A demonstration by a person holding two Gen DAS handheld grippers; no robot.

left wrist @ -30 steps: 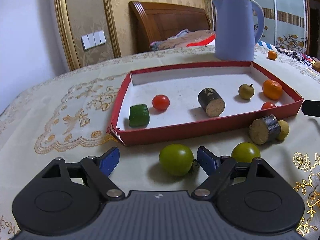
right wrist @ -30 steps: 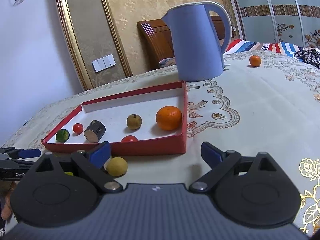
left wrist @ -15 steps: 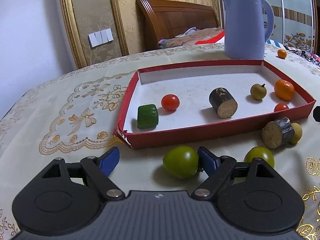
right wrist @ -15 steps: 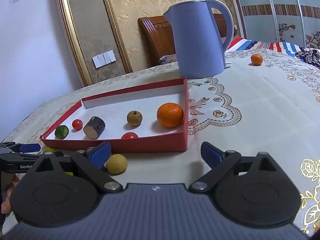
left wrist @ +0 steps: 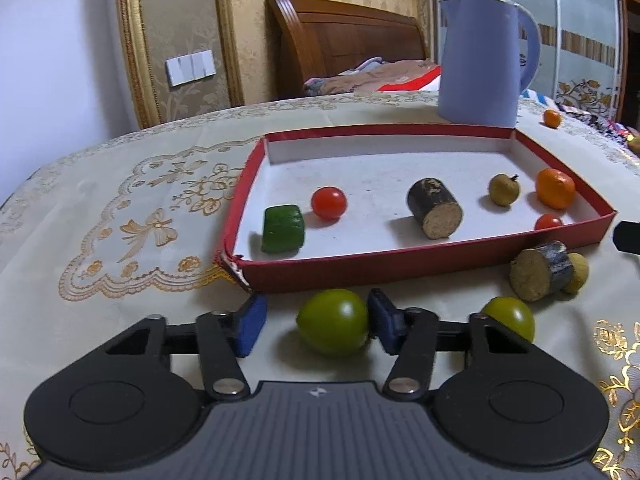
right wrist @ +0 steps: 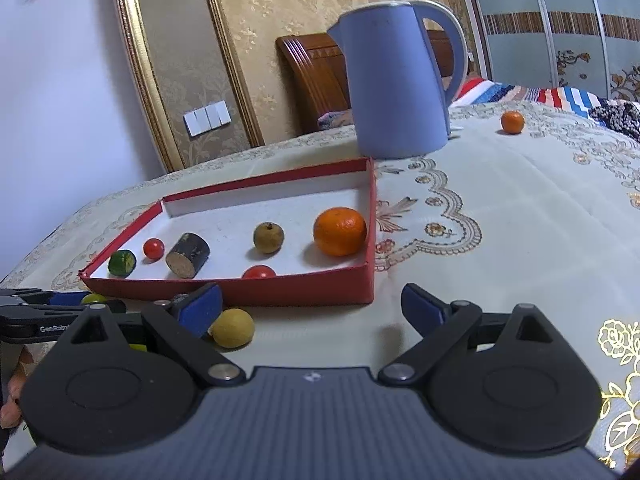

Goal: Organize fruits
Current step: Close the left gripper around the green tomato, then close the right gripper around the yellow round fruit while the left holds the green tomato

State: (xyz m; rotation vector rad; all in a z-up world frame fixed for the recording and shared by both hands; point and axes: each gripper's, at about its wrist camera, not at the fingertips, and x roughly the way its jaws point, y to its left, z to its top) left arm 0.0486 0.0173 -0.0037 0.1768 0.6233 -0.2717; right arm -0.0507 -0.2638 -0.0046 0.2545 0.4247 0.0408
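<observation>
Step in hand, as judged: pickup of a loose fruit for the red tray [left wrist: 420, 268]

Left claw [left wrist: 314, 322]: blue pads wide apart, straddling the green tomato [left wrist: 333, 322] on the surface [left wrist: 100, 312]; right pad touching or just beside the fruit at its 3 o'clock, left pad clear at 9 o'clock. Nothing gripped yet. Tomato sits just outside the tray's near wall, tray at its 12 o'clock. Tomato near-round, slightly broader than tall; no distinct long axis, stem end not visible

Next move calls for: shift claw slightly right to centre the fruit, close gently (round fruit likely to roll), lift over the wall

Second green tomato [left wrist: 510, 318] at 3 o'clock, cut dark log piece [left wrist: 538, 270] beyond it

Right claw [right wrist: 312, 308]: wide, empty; yellow fruit [right wrist: 233, 328] just beside its left pad
</observation>
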